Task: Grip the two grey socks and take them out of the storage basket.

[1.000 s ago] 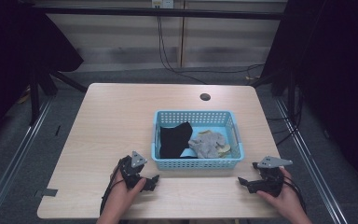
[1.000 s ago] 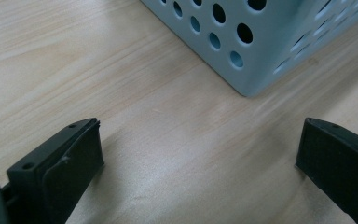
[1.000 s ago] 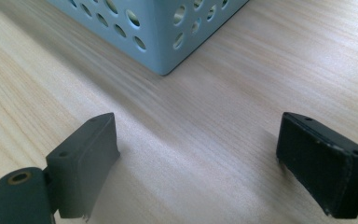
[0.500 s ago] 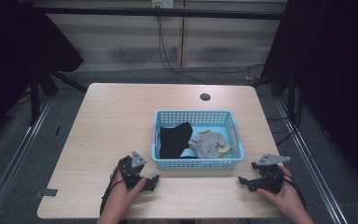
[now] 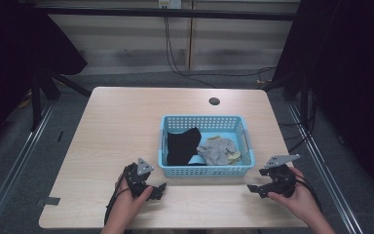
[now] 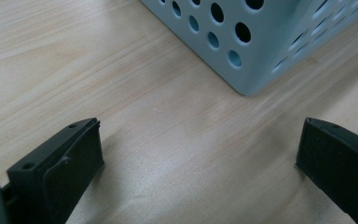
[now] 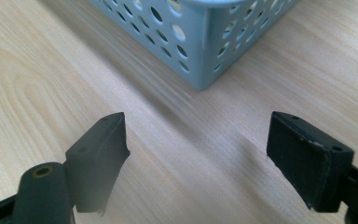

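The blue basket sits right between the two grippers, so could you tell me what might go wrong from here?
1. The blue basket looks light; a jaw of the right gripper or left gripper catching its near wall could shove it across the table.
2. The black cloth and grey cloth lie touching, so one grab may lift both.
3. Jaws could snag the wall holes.

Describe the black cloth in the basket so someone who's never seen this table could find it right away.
On the light wooden table stands a blue perforated basket, near the front edge. The black cloth lies in its left half. Its neighbour to the right is a crumpled grey cloth, so it is the darker, flatter piece.
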Motion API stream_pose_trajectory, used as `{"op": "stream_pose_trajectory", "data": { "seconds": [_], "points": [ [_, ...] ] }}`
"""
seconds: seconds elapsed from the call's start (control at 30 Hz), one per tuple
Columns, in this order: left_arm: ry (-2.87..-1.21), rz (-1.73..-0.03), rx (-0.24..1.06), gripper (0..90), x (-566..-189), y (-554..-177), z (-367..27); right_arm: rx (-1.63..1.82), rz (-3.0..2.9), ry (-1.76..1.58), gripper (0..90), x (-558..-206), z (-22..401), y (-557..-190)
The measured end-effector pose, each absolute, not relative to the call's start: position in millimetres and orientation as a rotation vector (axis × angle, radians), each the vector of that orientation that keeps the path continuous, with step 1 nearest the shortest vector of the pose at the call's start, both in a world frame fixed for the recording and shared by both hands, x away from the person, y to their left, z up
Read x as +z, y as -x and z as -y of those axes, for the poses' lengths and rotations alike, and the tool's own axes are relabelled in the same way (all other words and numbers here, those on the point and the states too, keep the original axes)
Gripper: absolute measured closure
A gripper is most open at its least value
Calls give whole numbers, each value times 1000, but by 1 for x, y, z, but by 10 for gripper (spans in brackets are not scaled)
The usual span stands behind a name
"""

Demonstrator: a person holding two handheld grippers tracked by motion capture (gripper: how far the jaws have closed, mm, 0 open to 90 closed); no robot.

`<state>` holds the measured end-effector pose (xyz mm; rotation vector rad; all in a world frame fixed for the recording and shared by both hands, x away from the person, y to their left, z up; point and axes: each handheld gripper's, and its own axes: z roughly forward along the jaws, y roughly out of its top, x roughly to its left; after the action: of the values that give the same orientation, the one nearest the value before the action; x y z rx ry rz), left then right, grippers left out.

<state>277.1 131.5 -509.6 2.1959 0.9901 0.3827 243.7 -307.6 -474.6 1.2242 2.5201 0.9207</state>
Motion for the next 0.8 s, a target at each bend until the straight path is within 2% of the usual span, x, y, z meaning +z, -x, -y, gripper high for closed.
{"op": "stream_pose_trajectory", "data": {
  "seconds": [0.8],
  "points": [
    [-2199,-991,383,0,-509,-278,-131,821,-2632,-1188,221,-443,307,-253]
  ]
}}
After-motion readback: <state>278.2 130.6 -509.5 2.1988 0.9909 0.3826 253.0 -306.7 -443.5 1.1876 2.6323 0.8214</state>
